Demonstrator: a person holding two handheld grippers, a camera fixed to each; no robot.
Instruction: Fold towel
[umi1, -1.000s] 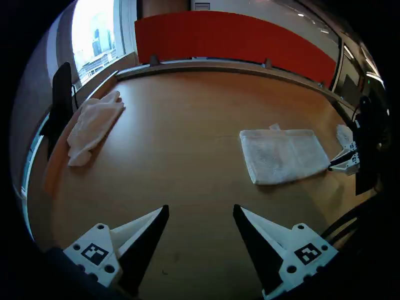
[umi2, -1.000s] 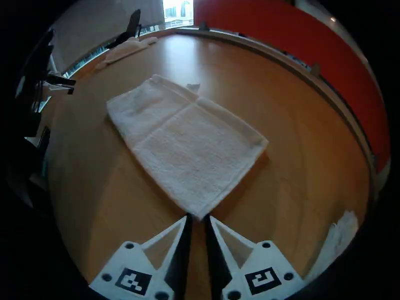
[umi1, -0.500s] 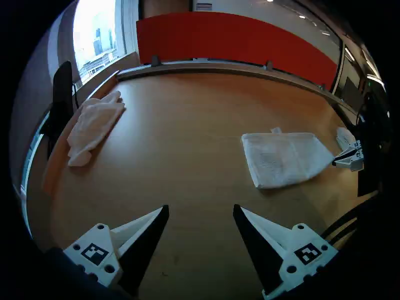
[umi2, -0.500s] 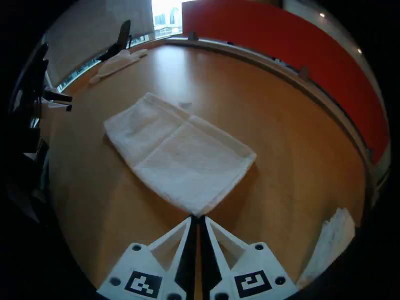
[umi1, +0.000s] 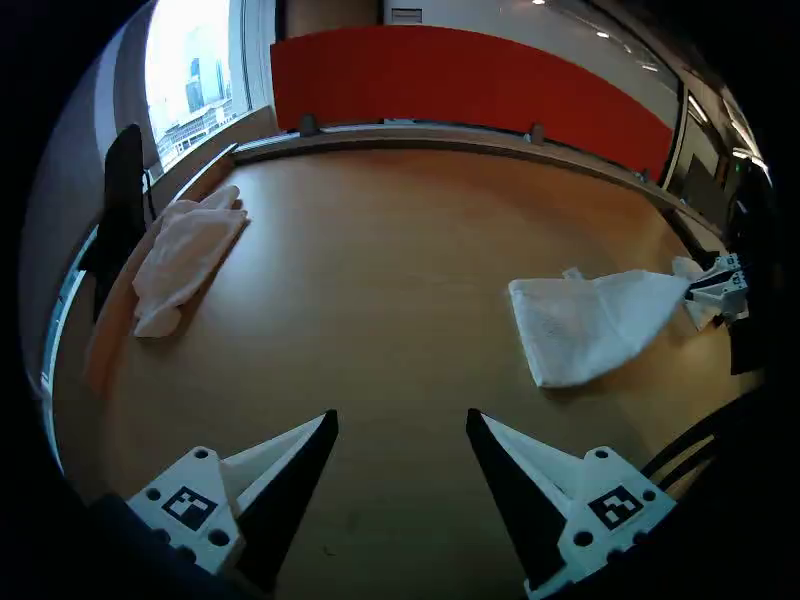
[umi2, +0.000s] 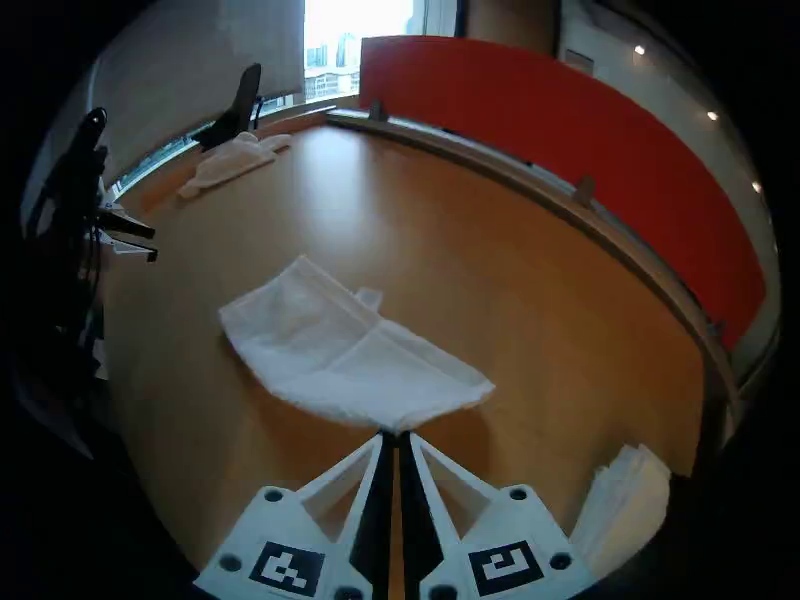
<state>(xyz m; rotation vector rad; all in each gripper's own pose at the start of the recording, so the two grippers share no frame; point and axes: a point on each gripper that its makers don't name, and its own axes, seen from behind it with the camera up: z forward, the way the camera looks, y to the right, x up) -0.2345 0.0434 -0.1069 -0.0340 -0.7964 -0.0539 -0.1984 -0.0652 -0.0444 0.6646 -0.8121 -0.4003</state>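
Right gripper (umi2: 398, 452) is pinched down to a narrow slit on one corner of the white terry towel (umi2: 340, 360), with that corner lifted. The rest of the towel lies on the light wooden surface (umi1: 380, 260), near its right-hand edge. Left gripper (umi1: 400, 418) is wide open and holds nothing, hovering well apart from the towel.

Risks:
- Single-corner pinch, so the cloth may slip out.
- Nothing pins the far end, so the whole towel could drag across the surface rather than fold.
- The fold could land skewed or bunched.
- The towel could snag the stack of white folded cloths (umi2: 625, 500) nearby.

Writing: none readable. Black-and-white square markers (umi1: 190, 505) on the gripper fingers. The small tag (umi2: 370, 297) on the towel is too small to read.
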